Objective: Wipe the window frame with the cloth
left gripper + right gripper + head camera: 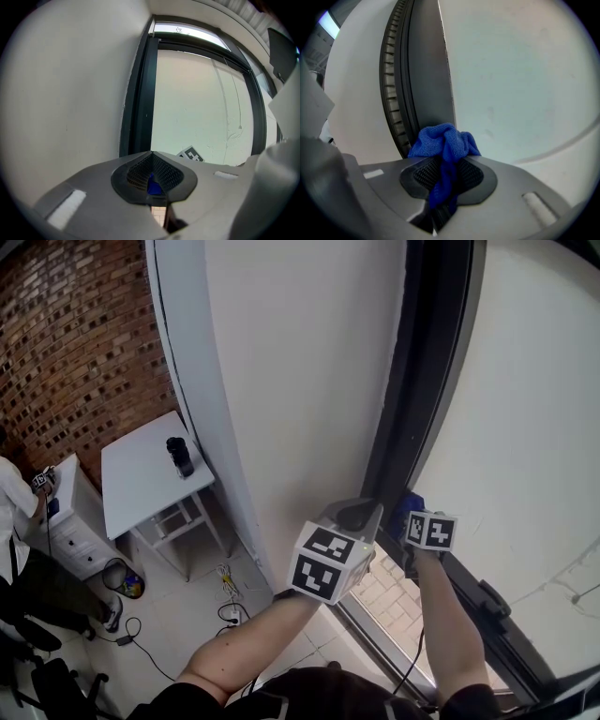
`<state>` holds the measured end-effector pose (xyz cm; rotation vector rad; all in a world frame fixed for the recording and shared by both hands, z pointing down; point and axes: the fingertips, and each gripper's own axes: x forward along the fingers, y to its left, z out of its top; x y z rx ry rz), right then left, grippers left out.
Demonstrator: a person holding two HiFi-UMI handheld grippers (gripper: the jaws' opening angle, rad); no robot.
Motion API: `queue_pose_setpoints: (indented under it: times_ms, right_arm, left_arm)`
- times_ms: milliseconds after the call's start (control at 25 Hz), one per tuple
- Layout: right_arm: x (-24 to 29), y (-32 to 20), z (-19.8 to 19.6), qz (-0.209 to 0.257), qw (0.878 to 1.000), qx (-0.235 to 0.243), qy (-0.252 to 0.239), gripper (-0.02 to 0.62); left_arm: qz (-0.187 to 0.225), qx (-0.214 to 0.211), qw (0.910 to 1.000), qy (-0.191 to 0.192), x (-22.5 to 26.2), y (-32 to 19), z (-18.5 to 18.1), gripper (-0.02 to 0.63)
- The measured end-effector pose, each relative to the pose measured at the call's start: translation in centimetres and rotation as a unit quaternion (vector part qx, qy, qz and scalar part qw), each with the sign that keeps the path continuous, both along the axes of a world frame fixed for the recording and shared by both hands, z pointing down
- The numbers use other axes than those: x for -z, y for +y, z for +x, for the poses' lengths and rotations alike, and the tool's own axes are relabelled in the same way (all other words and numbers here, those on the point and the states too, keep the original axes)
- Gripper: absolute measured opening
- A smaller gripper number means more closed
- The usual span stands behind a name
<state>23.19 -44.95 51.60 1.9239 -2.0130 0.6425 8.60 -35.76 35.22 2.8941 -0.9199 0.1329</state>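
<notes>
While the right gripper point(449, 164) pinches the bunched blue cloth point(443, 140) up at the dark window frame point(423, 79), the left gripper point(152, 157) hangs just beside it, jaws pressed together on nothing.

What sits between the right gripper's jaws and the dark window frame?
A blue cloth: the right gripper has its jaws shut on it, and it bunches up in front of the frame. The right gripper view shows this.
</notes>
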Motion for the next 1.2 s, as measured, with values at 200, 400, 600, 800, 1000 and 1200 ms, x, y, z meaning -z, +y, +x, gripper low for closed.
queue_pose_setpoints:
  times_ms: [200, 400, 600, 800, 1000, 1200]
  right_arm:
    - [-0.2, 0.3, 0.0, 0.001, 1.0, 0.004, -0.002, 0.095]
    - [0.9, 1.3, -0.4, 0.028, 0.999, -0.002, -0.017, 0.097]
    - [3.7, 3.4, -0.3, 0.07, 0.997, -0.008, -0.033, 0.097]
    - [7.1, 6.4, -0.9, 0.114, 0.993, 0.008, -0.032, 0.097]
    - [9.8, 10.2, -1.9, 0.152, 0.988, 0.017, -0.013, 0.097]
    - [11.6, 14.6, -1.6, 0.179, 0.984, -0.007, -0.02, 0.097]
  left_arm:
    - [-0.002, -0.006, 1.0, 0.006, -0.1, 0.7, 0.1, -0.006]
    - [0.006, -0.009, 0.9999, 0.005, 0.4, 1.0, 0.0, -0.008]
    - [0.018, -0.025, 0.9995, 0.004, 1.0, 1.6, 0.5, -0.006]
    - [0.016, -0.048, 0.9986, 0.012, 0.9, 2.4, 1.6, -0.006]
    - [0.017, -0.068, 0.9975, 0.012, 0.4, 3.2, 1.7, -0.006]
    - [0.018, -0.092, 0.9955, 0.016, -0.2, 4.4, 2.2, -0.008]
